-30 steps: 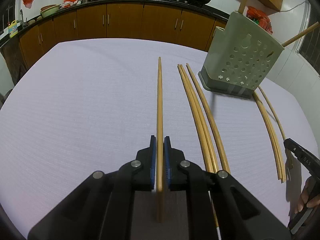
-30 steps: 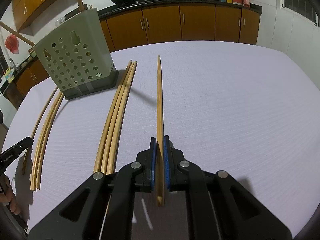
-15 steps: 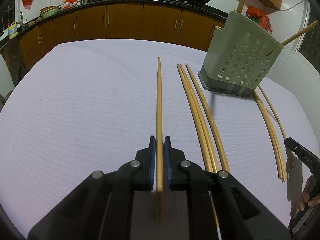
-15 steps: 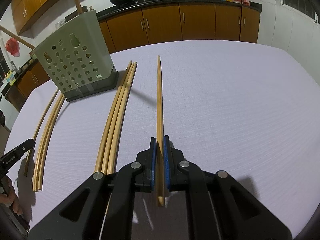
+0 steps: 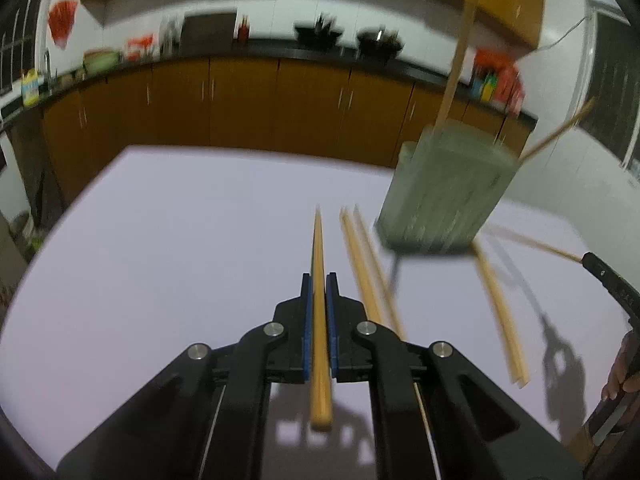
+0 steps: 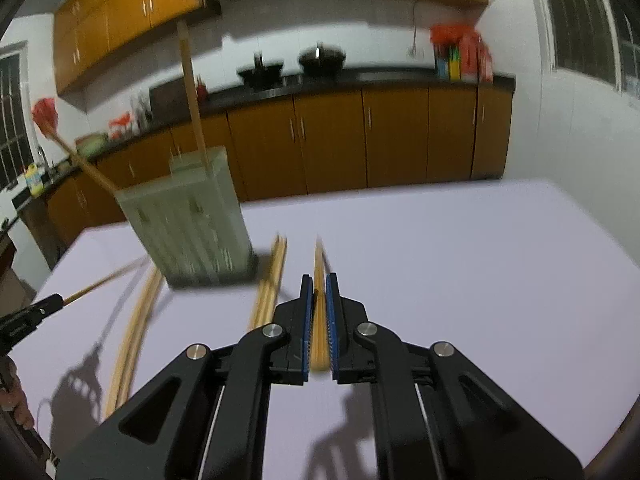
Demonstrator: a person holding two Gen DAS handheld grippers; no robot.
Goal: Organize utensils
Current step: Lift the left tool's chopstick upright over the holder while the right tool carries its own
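My left gripper (image 5: 319, 280) is shut on a long wooden chopstick (image 5: 319, 264) and holds it lifted above the white table (image 5: 160, 280). My right gripper (image 6: 319, 280) is shut on another chopstick (image 6: 319, 300), also lifted. A grey-green perforated utensil holder (image 5: 444, 192) stands ahead to the right in the left wrist view, with two chopsticks standing in it. It also shows in the right wrist view (image 6: 188, 216) ahead to the left. Loose chopsticks (image 5: 368, 264) lie on the table beside the holder; they also show in the right wrist view (image 6: 270, 280).
More chopsticks (image 5: 500, 304) lie right of the holder, also seen at the left in the right wrist view (image 6: 136, 332). The other gripper shows at each view's edge (image 5: 608, 280) (image 6: 24, 320). Brown kitchen cabinets (image 5: 240, 100) and a counter with woks stand behind the table.
Both grippers have tilted upward and lifted their chopsticks off the table. The views are now motion-blurred and show more of the cabinets and wall.
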